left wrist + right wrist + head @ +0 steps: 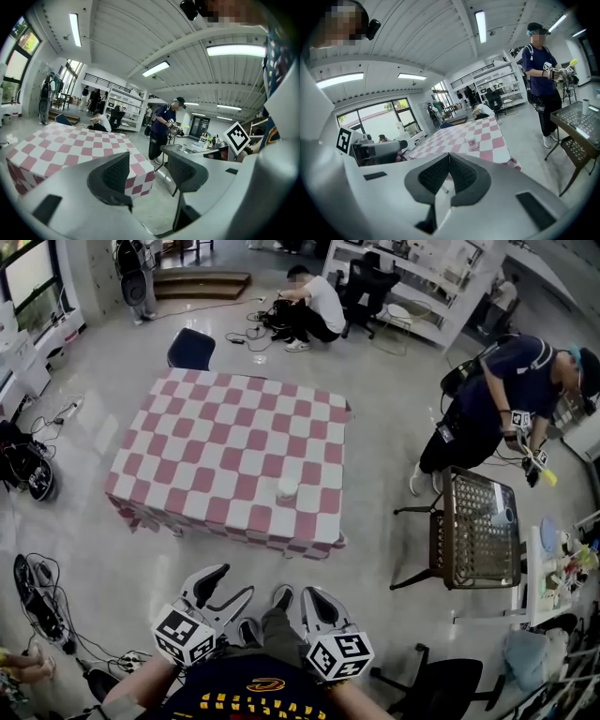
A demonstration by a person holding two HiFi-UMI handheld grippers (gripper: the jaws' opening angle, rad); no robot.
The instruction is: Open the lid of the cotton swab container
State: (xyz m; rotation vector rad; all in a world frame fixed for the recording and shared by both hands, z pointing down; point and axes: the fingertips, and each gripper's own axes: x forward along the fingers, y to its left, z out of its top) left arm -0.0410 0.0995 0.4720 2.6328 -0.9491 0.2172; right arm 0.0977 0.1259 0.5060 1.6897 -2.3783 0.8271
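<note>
Swab container stands upright on the checkered surface, near the edge closest to the claws. It is well ahead of both and touched by neither.

Left claw: released, jaws apart, nothing between them. Container lies ahead and somewhat to its right.

Right claw: clenched, pads together, empty. Container lies almost straight ahead of its tips.

White cotton swab container upright on checkered table

Tiny cotton swab container: lid state unreadable.
</note>
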